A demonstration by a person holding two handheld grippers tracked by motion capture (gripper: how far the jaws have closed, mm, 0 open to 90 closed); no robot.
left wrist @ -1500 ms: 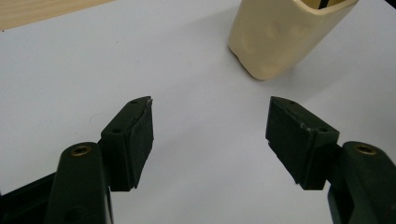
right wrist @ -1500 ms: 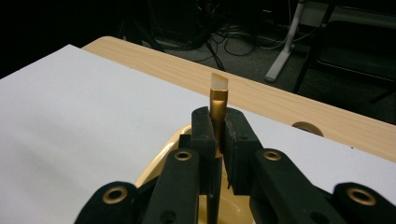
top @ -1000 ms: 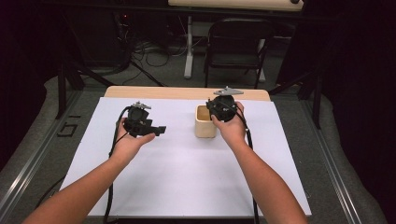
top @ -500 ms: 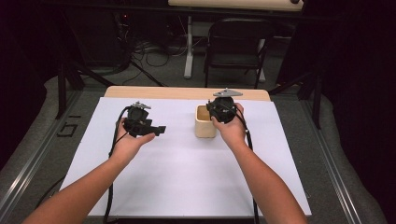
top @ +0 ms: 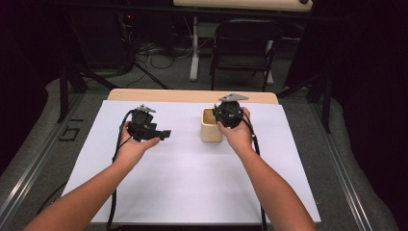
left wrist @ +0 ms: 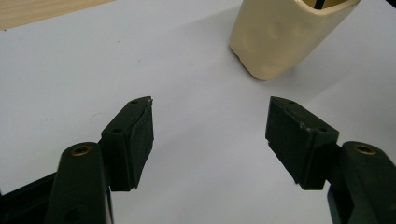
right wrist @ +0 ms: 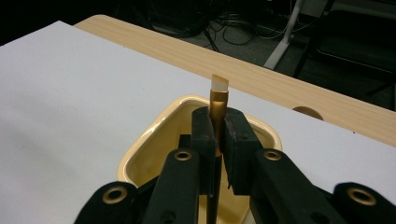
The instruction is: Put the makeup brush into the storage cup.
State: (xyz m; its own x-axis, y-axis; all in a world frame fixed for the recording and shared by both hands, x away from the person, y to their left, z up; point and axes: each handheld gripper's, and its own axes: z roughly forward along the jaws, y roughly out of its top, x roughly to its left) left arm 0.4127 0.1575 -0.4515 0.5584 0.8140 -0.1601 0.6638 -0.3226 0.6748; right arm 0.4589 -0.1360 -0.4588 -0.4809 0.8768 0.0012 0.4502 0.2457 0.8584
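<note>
- Table (top: 192, 96): a light wood top, mostly covered by 1 white sheet (top: 192, 183); a strip of bare wood showed along the far edge.
- Cup (top: 210, 126): 1 cream, square-mouthed cup with rounded corners, standing upright on the white sheet near the far edge of the table, a little right of the middle. It also appeared at the top of the left gripper view (left wrist: 280, 37) and under the jaws in the right gripper view (right wrist: 154, 140).
- Pencil (right wrist: 218, 107): 1 gold-coloured pencil with a pale eraser end pointing up, held upright over the mouth of the cup; whether its lower end touched the cup's bottom could not be told.
- Right gripper (top: 229, 113): held in the right hand directly above the cup, its 2 jaws clamped tight on the pencil (right wrist: 217, 135).
- Left gripper (top: 166, 134): held in the left hand above the white sheet, left of the cup and apart from it, pointing towards the cup. Its 2 jaws stood wide apart with nothing between them (left wrist: 210, 135).
- Chair (top: 243, 48): 1 dark chair on the floor beyond the far edge of the table.
</note>
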